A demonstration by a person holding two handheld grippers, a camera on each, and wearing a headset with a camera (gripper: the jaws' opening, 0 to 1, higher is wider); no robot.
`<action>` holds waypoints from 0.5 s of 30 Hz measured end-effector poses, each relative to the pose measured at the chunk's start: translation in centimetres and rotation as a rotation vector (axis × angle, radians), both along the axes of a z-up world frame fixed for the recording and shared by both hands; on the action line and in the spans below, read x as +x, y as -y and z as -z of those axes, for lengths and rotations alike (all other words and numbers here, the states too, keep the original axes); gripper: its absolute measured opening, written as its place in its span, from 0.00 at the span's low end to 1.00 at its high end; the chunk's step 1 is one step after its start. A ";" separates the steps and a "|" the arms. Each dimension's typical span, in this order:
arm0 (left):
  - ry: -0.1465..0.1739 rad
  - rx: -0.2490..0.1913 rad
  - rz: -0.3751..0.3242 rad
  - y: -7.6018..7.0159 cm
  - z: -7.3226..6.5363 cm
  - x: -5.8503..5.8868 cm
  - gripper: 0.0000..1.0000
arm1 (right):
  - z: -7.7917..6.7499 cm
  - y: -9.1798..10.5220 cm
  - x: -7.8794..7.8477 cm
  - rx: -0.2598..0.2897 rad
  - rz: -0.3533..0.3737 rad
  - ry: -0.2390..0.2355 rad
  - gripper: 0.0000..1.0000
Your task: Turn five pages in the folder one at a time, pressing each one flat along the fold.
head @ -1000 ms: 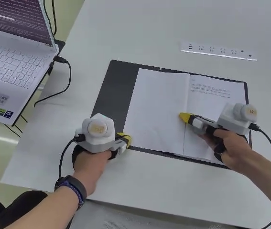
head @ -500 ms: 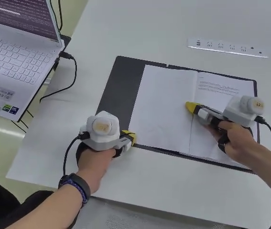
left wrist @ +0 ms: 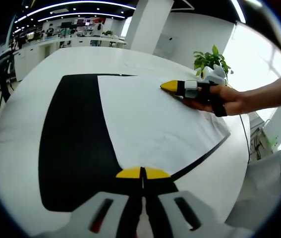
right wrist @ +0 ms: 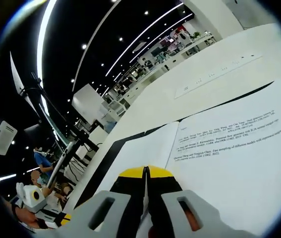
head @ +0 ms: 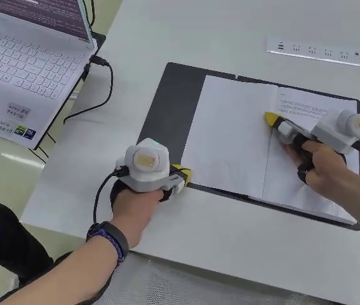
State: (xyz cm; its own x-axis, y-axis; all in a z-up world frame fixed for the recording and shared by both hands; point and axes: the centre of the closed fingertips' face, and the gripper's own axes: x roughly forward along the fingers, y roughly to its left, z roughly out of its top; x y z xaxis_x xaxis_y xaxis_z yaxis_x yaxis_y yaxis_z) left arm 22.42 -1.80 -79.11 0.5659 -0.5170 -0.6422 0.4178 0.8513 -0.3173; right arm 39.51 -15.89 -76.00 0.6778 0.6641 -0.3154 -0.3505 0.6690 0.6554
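Pressing on the fold [head: 270, 149] of folder [head: 167, 108] with right gripper [head: 272, 119], jaws together; resting left gripper [head: 183, 173], likewise closed, at folder's near edge. Thin, floppy pages [head: 230, 136] (light, easily creased) inside folder: lift by outer corner.

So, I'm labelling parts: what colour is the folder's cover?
Black. The folder cover shows best in the head view.

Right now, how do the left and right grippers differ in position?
The left gripper sits at the black folder's near edge; the right gripper is further in, tip at the fold between the white pages. The left hand is off the folder, over the white table; the right hand lies over the printed page. Both have yellow tips and shut, empty jaws.
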 end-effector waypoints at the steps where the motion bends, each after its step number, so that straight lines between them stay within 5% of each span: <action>1: 0.001 0.000 0.002 0.0 0.0 0.0 0.00 | 0.1 0.0 0.2 0.002 0.005 -0.005 0.00; 11: 0.001 -0.002 0.006 0.0 0.0 0.0 0.00 | 0.4 -0.3 3.8 -0.052 -0.015 0.004 0.00; 15: 0.000 -0.006 0.004 -0.1 0.0 0.1 0.00 | 0.5 0.5 5.7 -0.011 0.048 -0.006 0.00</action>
State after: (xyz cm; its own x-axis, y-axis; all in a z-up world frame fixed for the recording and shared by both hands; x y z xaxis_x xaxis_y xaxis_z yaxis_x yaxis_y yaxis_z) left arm 22.49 -1.72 -79.16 0.5636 -0.5229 -0.6395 0.4212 0.8479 -0.3221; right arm 45.18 -16.36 -76.49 0.7065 0.6276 -0.3270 -0.3140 0.6921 0.6499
